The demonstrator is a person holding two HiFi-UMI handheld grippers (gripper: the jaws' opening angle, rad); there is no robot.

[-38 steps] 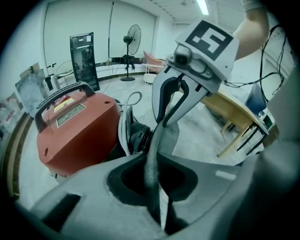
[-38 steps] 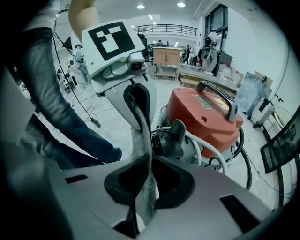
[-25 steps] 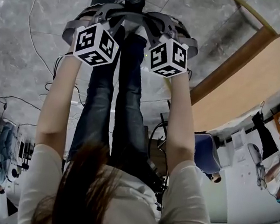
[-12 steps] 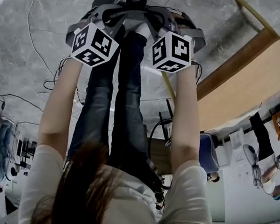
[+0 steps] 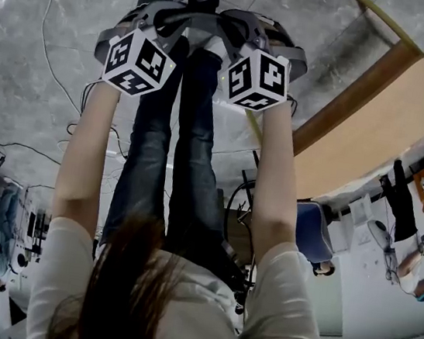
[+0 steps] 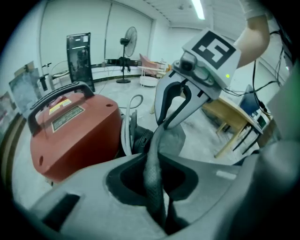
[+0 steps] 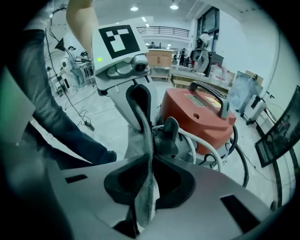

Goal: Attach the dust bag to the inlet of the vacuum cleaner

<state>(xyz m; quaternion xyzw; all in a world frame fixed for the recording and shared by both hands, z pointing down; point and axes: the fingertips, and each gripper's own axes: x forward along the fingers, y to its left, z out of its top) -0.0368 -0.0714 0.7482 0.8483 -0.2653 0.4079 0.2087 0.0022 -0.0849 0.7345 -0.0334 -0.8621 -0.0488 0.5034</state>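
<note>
Curved wooden table (image 5: 375,125) on grey marbled floor (image 5: 24,60); standing fan (image 6: 127,43) in the background.

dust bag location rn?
In both gripper views the dust bag is pinched in the left tongs and right tongs, held up close before the black inlet of the red vacuum on the floor.

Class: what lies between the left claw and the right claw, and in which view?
A grey dust bag, pinched by left claw and right claw, in left gripper view.
</note>
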